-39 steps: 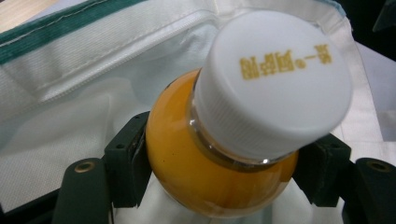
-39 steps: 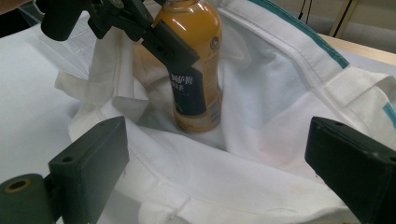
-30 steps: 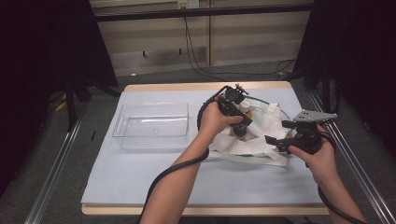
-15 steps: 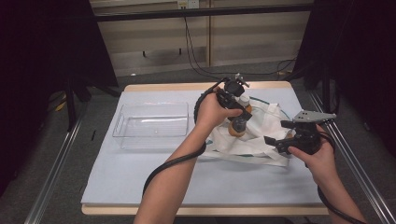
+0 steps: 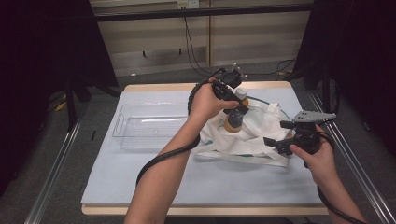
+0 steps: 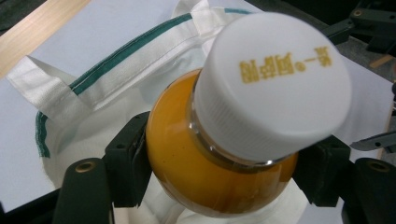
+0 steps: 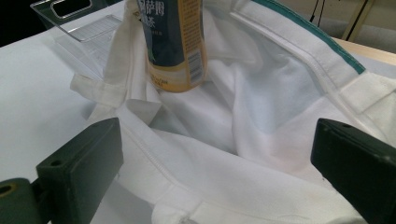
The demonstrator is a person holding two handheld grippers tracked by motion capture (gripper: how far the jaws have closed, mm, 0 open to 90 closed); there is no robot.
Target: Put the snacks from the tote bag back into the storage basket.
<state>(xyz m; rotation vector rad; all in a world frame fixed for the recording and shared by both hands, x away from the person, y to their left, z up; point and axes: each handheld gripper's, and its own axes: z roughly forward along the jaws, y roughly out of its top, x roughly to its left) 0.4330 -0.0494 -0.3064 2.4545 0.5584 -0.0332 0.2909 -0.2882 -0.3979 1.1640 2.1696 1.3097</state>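
A bottle [image 5: 232, 122] of orange drink with a white cap [image 6: 271, 79] hangs upright just above the mouth of a white cloth bag [image 5: 261, 128] with green trim. My left gripper [image 5: 236, 111] is shut on the bottle's shoulder just under the cap, with a pad on each side in the left gripper view [image 6: 224, 170]. In the right gripper view the bottle's dark and yellow label [image 7: 175, 42] rises over the bag's fabric [image 7: 261, 116]. My right gripper [image 5: 273, 142] stands at the bag's near right edge. Its jaws [image 7: 215, 172] are wide open over the fabric.
A clear plastic tray [image 5: 149, 126] lies on the white table cover left of the bag, and also appears in the right gripper view [image 7: 79, 23]. The wooden table edge [image 5: 159, 87] runs along the back. Metal rails flank the table on both sides.
My left gripper has lifted the bottle up out of the bag. The right gripper has stayed in place at the bag's edge.
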